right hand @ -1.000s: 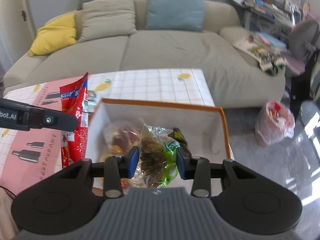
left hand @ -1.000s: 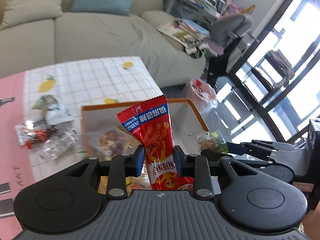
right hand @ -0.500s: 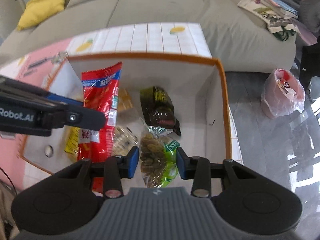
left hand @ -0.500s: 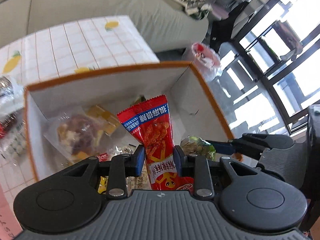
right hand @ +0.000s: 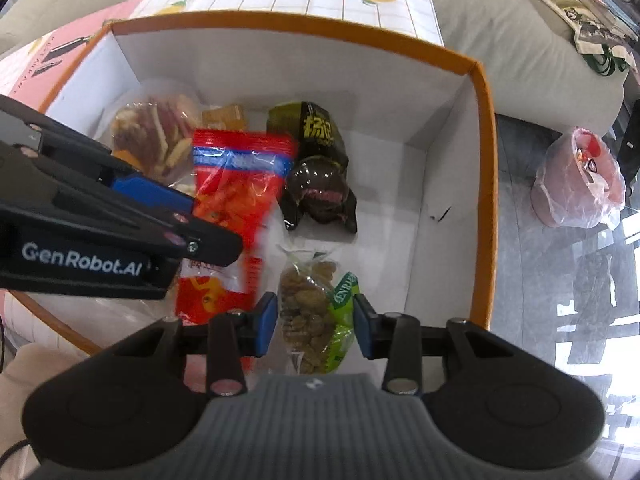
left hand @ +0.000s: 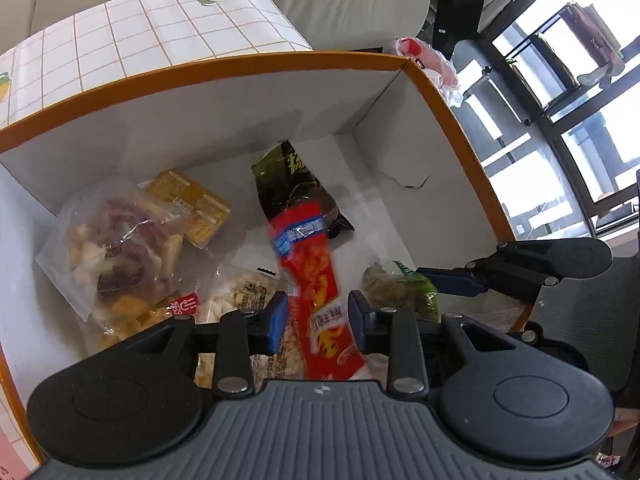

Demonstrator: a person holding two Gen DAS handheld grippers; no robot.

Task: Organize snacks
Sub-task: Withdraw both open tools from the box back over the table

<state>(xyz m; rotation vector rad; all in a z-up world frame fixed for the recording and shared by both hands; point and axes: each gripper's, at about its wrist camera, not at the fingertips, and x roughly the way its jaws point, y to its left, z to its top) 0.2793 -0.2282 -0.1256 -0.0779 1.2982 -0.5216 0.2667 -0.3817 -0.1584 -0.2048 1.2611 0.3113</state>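
Observation:
Both grippers point down into a white box with an orange rim [left hand: 240,62]. My left gripper [left hand: 316,320] has its jaws opening; the red snack packet [left hand: 316,280] stands blurred and tilted between the pads, which no longer press on it. From the right wrist, the same red packet [right hand: 236,184] hangs beside the left gripper's blue pad [right hand: 152,196]. My right gripper [right hand: 315,320] is shut on a clear-and-green bag of brown snacks [right hand: 312,304], low over the box floor. That green bag [left hand: 396,288] also shows to the right in the left wrist view.
In the box lie a dark packet [left hand: 296,188], a clear bag of mixed chips [left hand: 116,248], a yellow packet [left hand: 188,208] and a bag of white pieces [left hand: 244,296]. Beyond are the lemon-print tablecloth [left hand: 160,28], a sofa and a pink bag [right hand: 580,180] on the floor.
Both grippers have sunk from above the table down into the box. The red packet, gripped upright before, now tilts and blurs between the left jaws. The green bag stays gripped.

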